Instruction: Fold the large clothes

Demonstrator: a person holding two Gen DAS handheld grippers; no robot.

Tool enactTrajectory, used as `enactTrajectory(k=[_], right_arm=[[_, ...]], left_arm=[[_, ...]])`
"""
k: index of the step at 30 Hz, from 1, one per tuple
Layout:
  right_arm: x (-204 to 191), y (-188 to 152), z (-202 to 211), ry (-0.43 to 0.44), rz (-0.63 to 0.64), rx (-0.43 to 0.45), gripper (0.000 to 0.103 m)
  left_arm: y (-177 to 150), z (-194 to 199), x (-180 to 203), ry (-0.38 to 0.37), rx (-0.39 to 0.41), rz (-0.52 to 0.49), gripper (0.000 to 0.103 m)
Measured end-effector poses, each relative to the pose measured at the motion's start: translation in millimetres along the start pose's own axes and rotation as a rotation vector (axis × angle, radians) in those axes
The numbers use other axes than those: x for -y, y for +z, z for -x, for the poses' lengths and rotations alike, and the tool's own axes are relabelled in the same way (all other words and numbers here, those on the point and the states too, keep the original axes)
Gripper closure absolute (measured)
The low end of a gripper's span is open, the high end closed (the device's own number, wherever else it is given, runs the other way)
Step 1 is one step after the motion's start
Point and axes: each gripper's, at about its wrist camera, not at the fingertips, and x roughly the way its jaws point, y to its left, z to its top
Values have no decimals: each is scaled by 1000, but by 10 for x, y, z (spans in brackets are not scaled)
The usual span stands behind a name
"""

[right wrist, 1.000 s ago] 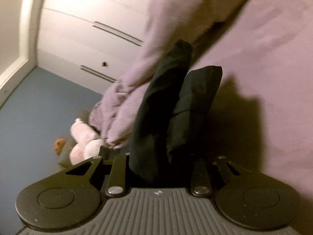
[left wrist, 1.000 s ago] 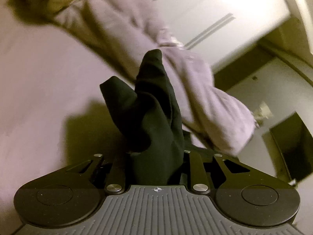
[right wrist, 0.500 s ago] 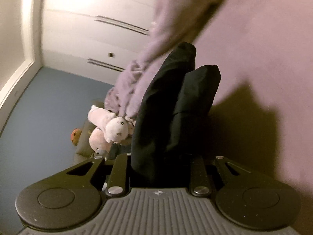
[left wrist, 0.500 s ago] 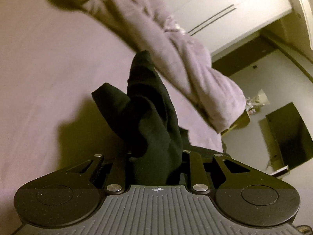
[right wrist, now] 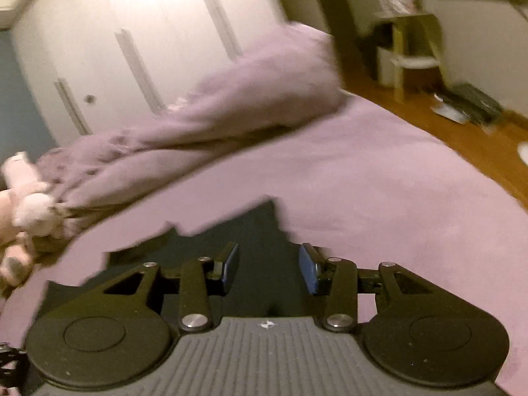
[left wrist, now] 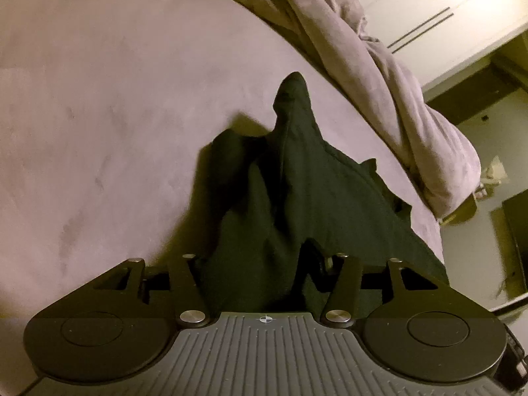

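Observation:
A black garment (left wrist: 297, 198) stands bunched in a peak on the mauve bed sheet (left wrist: 115, 99). It rises between the jaws of my left gripper (left wrist: 264, 257), which are opening; a gap shows on the right side and the cloth hides the fingertips. In the right wrist view the same dark garment (right wrist: 257, 227) lies flat on the sheet (right wrist: 379, 181). My right gripper (right wrist: 269, 264) hovers over it, jaws opening, blue pads (right wrist: 231, 264) apart with nothing pinched between them.
A rumpled mauve duvet (right wrist: 231, 109) lies along the far side of the bed, also seen as the duvet (left wrist: 379, 82). A pink plush toy (right wrist: 26, 204) sits at its left end. White wardrobe doors (right wrist: 132, 33) stand behind. Wooden floor (right wrist: 478, 138) and a small stool (right wrist: 409, 52) are at right.
Both grippers held the black cloth pinched upright; now both have spread their jaws. The right one has let go and swung right, and the cloth lies flat beneath it. The left moved down.

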Motion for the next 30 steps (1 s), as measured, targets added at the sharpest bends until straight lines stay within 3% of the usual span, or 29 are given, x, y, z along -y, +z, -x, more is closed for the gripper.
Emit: enactTrajectory(k=[4,6,10,17,19,22,25,27,30], right_arm=[[-868,-392,-294,131,172,-70,80],[-1293,-665,-527,179,248,-111,80],[-1593,-1193,-798,135,332,-154,82],[-1580,-1459,-954,74,421,-131,84],[-1635,-1492,-790,48,455,-118,83],[-1628,-1504,-596,55,393,-89,84],[-1607,-1727,-526,36,454,-67,84],[-1607,-1780,-577,35,506,-84,84],[-1611,-1549,-595,68,476,-170,84]], left_arm=[[-19,-56,-25,-22,20,50,49],[-36,-55,-49,-29,21,55,56],[-30,-44,-46,-58,22,53,64],[-30,28,144,-49,49,1,68],[-29,56,177,-41,50,-8,69],[-25,71,167,-44,45,6,69],[-22,58,198,-36,36,17,69],[-23,90,289,-17,44,-3,69],[7,180,435,-22,52,-23,71]])
